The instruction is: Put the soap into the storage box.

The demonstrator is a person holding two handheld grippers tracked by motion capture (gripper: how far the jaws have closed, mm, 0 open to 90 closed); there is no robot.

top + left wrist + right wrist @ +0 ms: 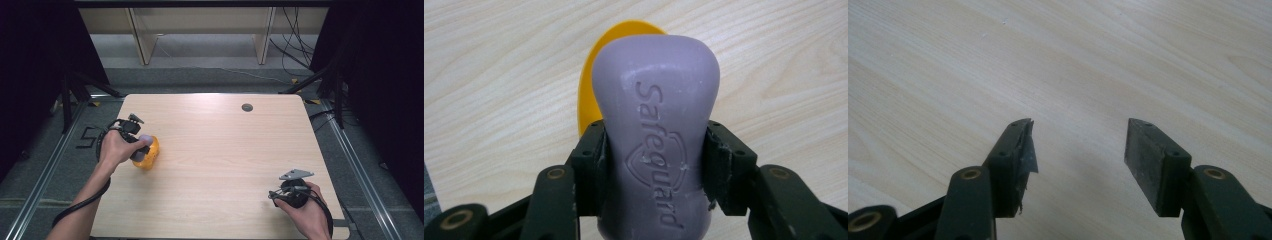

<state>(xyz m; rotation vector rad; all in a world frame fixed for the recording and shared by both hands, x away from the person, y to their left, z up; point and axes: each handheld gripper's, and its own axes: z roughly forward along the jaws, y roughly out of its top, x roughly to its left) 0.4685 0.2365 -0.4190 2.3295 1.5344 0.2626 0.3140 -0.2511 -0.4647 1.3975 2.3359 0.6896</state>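
Left gripper [654, 150]: clenched on a lilac, waisted bar of soap [656, 125]; I see both black jaws pressed flat against its narrow middle, low in the left gripper view.
Soap in hand: smooth, matte, rounded at the top end, a brand word and a shield outline stamped into its face, with a few pale nicks in the letters.
Where the soap is: in the high view it sits at the left of the table, lilac bar [141, 148] beside my left hand [116, 148], directly over a yellow dish.
Yellow plastic soap dish [591, 85]: glossy, oval, thin-rimmed; it peeks out behind the bar in the upper middle of the left gripper view, and as a yellow shape [151, 152] in the high view. I cannot tell whether bar and dish touch.
Step in hand, my judgement: seating the soap in the dish, or lifting it clear.
Doing it well: I would keep the squeeze on the waist, where the flaring ends stop slipping, hold the bar level, and move straight up or down so the light dish is not dragged.
Right gripper [1078, 145]: released, jaws wide apart over bare wood; at lower right in the high view [292, 192], well apart from the soap.
Pale wooden table [225, 145]: fine straight grain, smooth, light sheen.
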